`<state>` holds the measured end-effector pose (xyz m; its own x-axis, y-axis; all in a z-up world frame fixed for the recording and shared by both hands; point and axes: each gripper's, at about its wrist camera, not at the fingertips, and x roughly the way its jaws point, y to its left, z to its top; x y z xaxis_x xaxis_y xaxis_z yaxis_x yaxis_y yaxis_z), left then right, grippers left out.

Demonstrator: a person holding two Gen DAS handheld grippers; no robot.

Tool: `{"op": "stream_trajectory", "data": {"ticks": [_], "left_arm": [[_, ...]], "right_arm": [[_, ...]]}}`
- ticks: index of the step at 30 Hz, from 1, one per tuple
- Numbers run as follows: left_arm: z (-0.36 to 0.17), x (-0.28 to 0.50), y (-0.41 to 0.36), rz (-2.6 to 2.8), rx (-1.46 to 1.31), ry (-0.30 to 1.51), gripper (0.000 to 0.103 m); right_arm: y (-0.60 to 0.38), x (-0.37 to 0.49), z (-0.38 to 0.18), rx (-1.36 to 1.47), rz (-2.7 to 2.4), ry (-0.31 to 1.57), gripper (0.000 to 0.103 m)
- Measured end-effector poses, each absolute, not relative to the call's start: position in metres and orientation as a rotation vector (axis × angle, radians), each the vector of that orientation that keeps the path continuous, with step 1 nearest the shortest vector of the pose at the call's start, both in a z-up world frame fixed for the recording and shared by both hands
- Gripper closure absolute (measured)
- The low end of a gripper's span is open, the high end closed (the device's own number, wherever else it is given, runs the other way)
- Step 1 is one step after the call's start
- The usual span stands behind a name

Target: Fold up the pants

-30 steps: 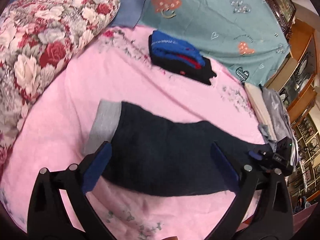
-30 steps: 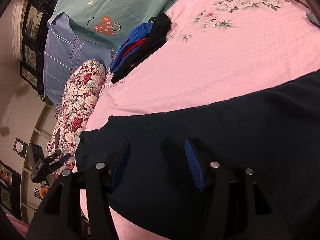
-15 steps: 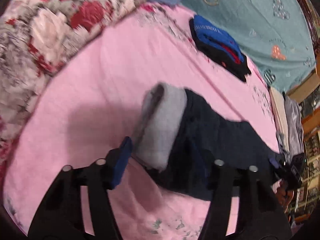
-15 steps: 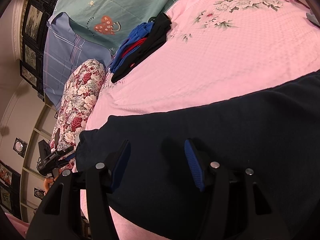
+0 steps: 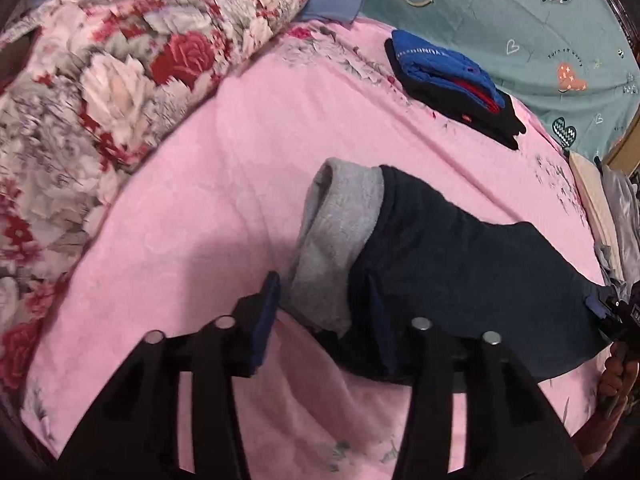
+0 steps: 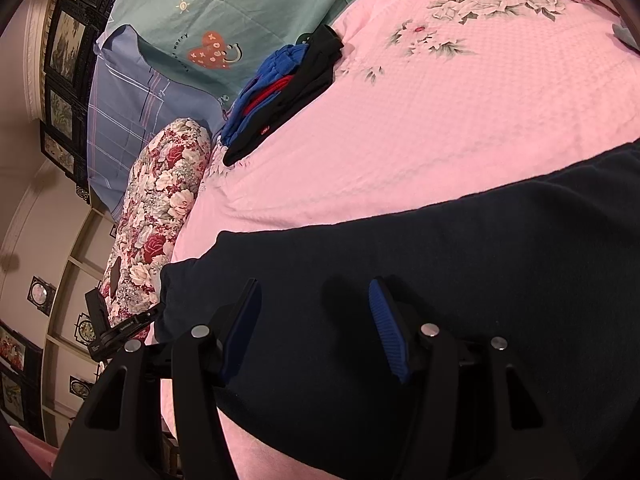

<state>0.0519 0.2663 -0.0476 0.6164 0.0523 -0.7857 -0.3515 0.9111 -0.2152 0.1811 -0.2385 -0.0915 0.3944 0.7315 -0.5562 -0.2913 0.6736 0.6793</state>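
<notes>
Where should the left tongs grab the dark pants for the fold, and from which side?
Probably the grey waistband end of the dark pants, taken from its open edge over the pink bedspread. That band is bunched and raised off the bed, so a pad fits on each side. The left tongs are closing there now, band between the pads.

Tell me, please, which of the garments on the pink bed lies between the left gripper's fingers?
The dark navy pants with the grey waistband, bunched between the closing left gripper; the folded blue-and-black clothes lie apart near the pillows.
</notes>
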Motion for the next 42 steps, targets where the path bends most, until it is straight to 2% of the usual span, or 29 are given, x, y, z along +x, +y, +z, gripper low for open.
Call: {"op": "stream_trajectory", "data": {"ticks": [5,6,7,9,10,14,16,19,23,26,30,36,39,42], "left_arm": [[-0.008,0.041,0.245,0.264,-0.299,0.799,0.052],[0.000,0.041,0.234,0.237,-0.288,0.781,0.047],[0.009,0.044,0.217,0.187,-0.270,0.756,0.033],[0.018,0.052,0.182,0.110,-0.248,0.720,0.012],[0.019,0.058,0.162,0.056,-0.246,0.708,0.010],[-0.003,0.099,0.074,-0.297,-0.331,0.776,0.010],[-0.029,0.121,0.037,-0.390,-0.377,0.876,0.010],[-0.062,0.137,0.012,-0.404,-0.382,0.989,0.010],[-0.063,0.138,0.010,-0.389,-0.345,0.950,0.010],[-0.063,0.138,0.011,-0.381,-0.371,0.940,0.010],[-0.059,0.137,0.000,-0.327,-0.345,0.937,0.007],[-0.048,0.143,-0.039,-0.433,-0.319,0.915,0.007],[-0.048,0.148,-0.069,-0.483,-0.276,0.906,0.004],[-0.056,0.153,-0.088,-0.494,-0.225,0.938,0.004]], "right_arm": [[-0.239,0.182,-0.092,0.525,0.687,0.960,0.046],[-0.239,0.182,-0.092,0.526,0.687,0.960,0.046],[-0.239,0.182,-0.092,0.526,0.687,0.960,0.046],[-0.239,0.182,-0.092,0.524,0.687,0.960,0.046],[-0.239,0.182,-0.092,0.523,0.686,0.960,0.046],[-0.239,0.181,-0.092,0.523,0.685,0.958,0.046],[-0.241,0.181,-0.092,0.524,0.685,0.957,0.046],[-0.248,0.179,-0.091,0.536,0.699,0.966,0.046],[-0.299,0.173,-0.085,0.480,0.561,0.950,0.046],[-0.371,0.169,-0.087,0.620,0.449,0.895,0.048],[-0.431,0.143,-0.070,0.555,0.108,0.821,0.046],[-0.470,0.100,-0.065,0.770,0.020,0.773,0.046],[-0.480,0.093,-0.078,0.886,0.014,0.819,0.046],[-0.479,0.090,-0.079,0.883,-0.001,0.850,0.046]]}}
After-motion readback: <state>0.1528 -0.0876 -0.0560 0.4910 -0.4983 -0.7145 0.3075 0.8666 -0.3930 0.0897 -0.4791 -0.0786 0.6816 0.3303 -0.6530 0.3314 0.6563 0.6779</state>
